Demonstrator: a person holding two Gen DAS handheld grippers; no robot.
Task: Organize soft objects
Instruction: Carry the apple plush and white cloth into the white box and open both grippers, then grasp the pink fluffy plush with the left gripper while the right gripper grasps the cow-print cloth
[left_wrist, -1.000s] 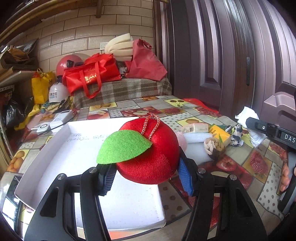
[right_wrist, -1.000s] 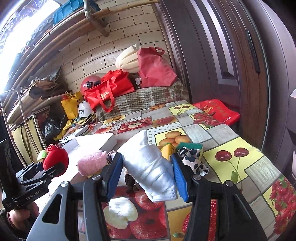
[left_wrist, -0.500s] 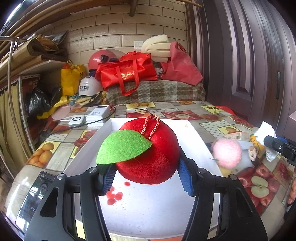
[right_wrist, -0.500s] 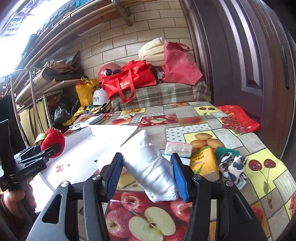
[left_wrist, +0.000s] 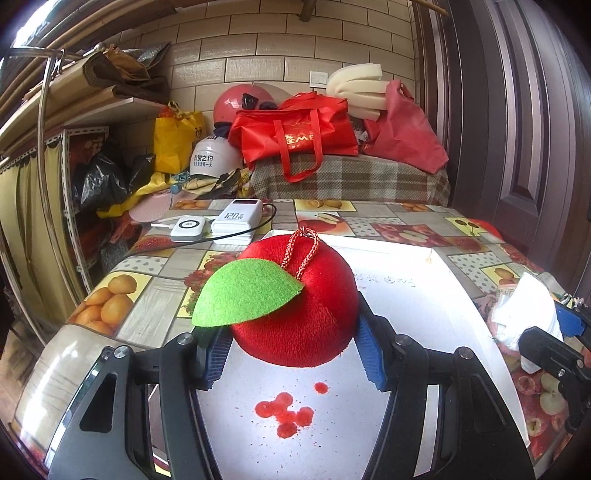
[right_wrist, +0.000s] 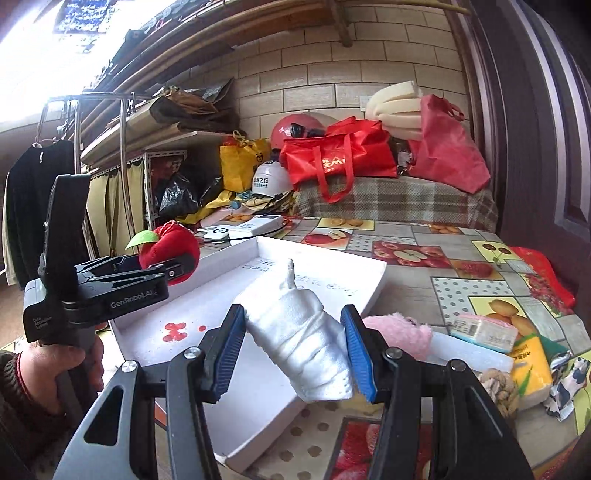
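My left gripper is squeezing a red plush apple between its blue pads, holding it above the white tray, over the red stains. My right gripper is clamping a rolled white cloth over the tray's near edge. Right of it, a pink fluffy thing and small packets are lying on the fruit-patterned table.
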